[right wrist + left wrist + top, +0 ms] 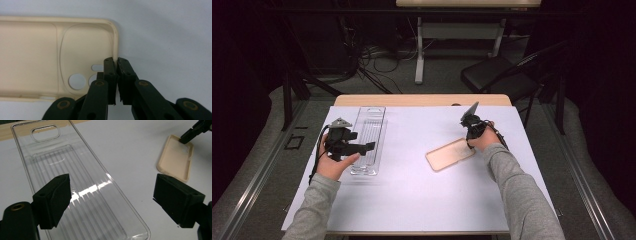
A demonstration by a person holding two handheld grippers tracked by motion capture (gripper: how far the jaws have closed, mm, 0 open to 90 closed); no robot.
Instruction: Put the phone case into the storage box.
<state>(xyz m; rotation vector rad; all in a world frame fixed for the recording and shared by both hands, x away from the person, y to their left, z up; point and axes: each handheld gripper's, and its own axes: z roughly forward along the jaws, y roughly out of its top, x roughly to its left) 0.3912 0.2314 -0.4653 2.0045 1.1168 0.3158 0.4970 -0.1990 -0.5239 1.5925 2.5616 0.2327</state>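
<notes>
Evidently a Grasp Under Way on the Beige Case

At the moment inspected, the right gripper (117, 62) was found with its jaws pressed together on the raised rim of the beige, soft-looking rectangular phone case (450, 154), at the end bearing the round camera cut-outs. The case lay hollow side up on the right half of the table. The left gripper (112, 200) was observed with its jaws spread wide and nothing between them, held over the near end of the clear ribbed plastic tray (369, 135), which lay lengthwise on the left half, well apart from the case.

The step in hand was judged to be the taking of the case by its rim. A lift was judged to be called for next, with care advised, since so thin a rim might slip or flex.

The work surface was noted as a white sheet (412, 190) laid over a wooden table (422, 100). Beyond it, a dark room with grey carpet, loose cables, a black chair (497, 75) and a second table (462, 30) was recorded.
</notes>
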